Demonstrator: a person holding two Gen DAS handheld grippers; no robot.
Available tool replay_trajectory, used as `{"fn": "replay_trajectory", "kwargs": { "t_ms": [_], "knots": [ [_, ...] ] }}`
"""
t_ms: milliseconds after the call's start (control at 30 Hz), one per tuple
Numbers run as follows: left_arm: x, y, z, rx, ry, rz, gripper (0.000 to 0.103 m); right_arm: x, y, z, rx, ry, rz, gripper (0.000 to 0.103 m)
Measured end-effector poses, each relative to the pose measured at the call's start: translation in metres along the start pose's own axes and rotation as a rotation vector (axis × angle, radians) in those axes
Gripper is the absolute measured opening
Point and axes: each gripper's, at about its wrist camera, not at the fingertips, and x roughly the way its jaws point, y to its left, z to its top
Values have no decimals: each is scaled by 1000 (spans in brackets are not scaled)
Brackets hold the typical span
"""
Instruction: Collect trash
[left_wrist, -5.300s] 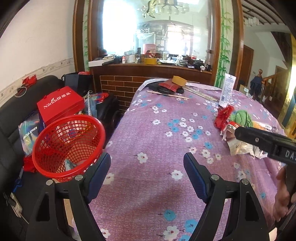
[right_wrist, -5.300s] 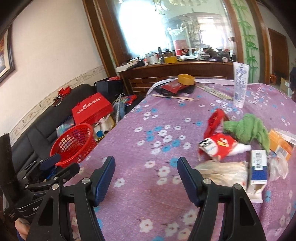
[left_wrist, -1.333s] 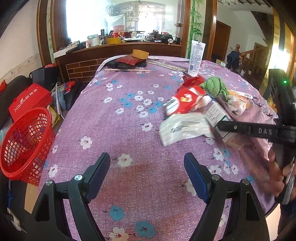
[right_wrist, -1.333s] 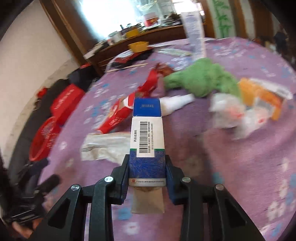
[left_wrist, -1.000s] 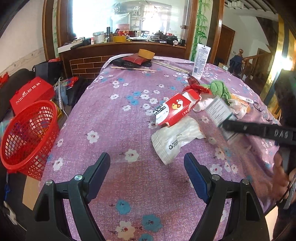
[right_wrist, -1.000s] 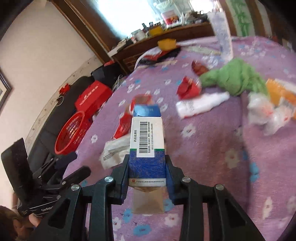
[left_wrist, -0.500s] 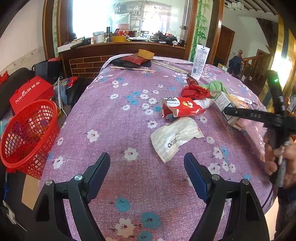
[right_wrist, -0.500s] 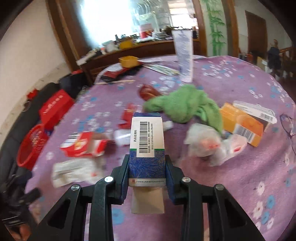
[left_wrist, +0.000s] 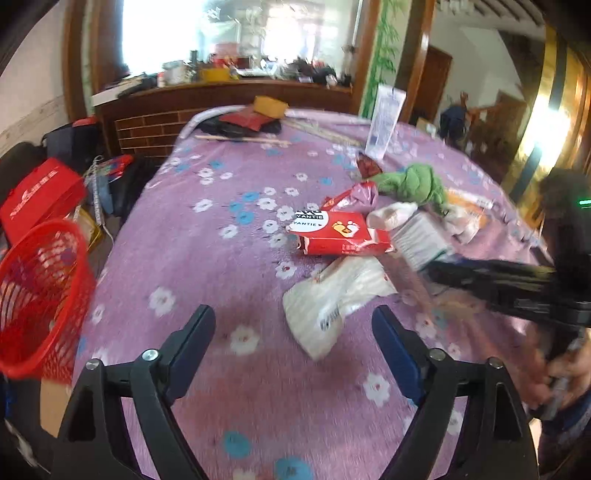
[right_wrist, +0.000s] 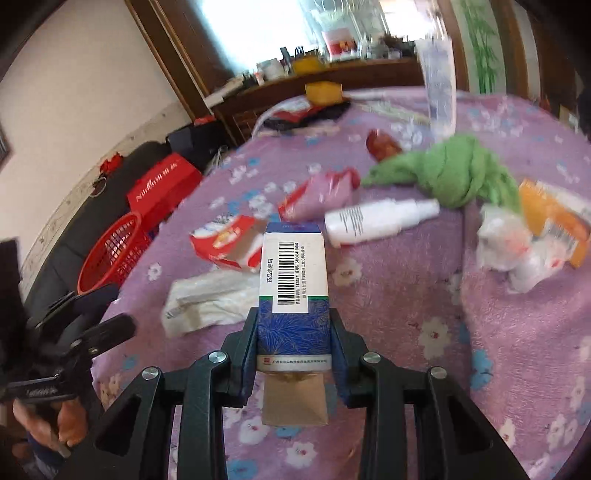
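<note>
My right gripper (right_wrist: 294, 332) is shut on a blue-and-white medicine box (right_wrist: 293, 280) with a barcode, held above the purple flowered tablecloth (right_wrist: 406, 314). That box (left_wrist: 417, 240) and the right gripper also show at the right of the left wrist view. My left gripper (left_wrist: 293, 341) is open and empty over the table's near edge. A white plastic bag (left_wrist: 332, 299), a red carton (left_wrist: 341, 234) and a white bottle (right_wrist: 376, 221) lie on the table. The red mesh basket (left_wrist: 35, 299) stands off the table's left side.
A green cloth (right_wrist: 454, 170), an orange box (right_wrist: 550, 218) and crumpled clear wrappers (right_wrist: 509, 251) lie to the right. A tall white tube (left_wrist: 384, 125), a yellow box (left_wrist: 269, 105) and sticks are at the far end. A black sofa with a red box (left_wrist: 37, 195) is on the left.
My right gripper has swung left with the medicine box and its view now faces the basket side. My left gripper has shifted slightly; its view is blurred.
</note>
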Motion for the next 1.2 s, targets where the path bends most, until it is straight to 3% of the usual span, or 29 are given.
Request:
{"fn": "replay_trajectory", "kwargs": {
  "t_ms": [200, 267, 333, 367, 400, 467, 567, 733, 933, 1200],
  "knots": [
    [53, -27, 19, 144, 122, -95, 86, -34, -12, -2, 44, -82, -35, 37],
    [68, -36, 21, 198, 147, -49, 86, -44, -16, -5, 56, -91, -32, 37],
    [76, -42, 21, 224, 167, -51, 80, -51, -18, -9, 62, -102, -40, 37],
    [82, -43, 19, 226, 189, -38, 67, -51, -19, -9, 66, -104, -40, 37],
    [83, -45, 17, 229, 187, -19, 63, -53, -21, -10, 71, -104, -36, 37],
    [80, -48, 15, 217, 162, -16, 53, -53, -22, -12, 88, -106, -29, 37],
    [71, -45, 7, 159, 131, 5, 51, -54, -21, -16, 88, -106, -19, 37],
    [36, -31, -13, 47, 28, -1, 50, -50, -4, -18, 39, -115, -44, 37],
    [-2, -11, -25, -44, -143, 83, 50, -42, 22, -26, -20, -127, -45, 37],
    [-17, -1, -23, -64, -195, 121, 50, -27, 43, -27, -64, -103, -46, 37]
  ]
}}
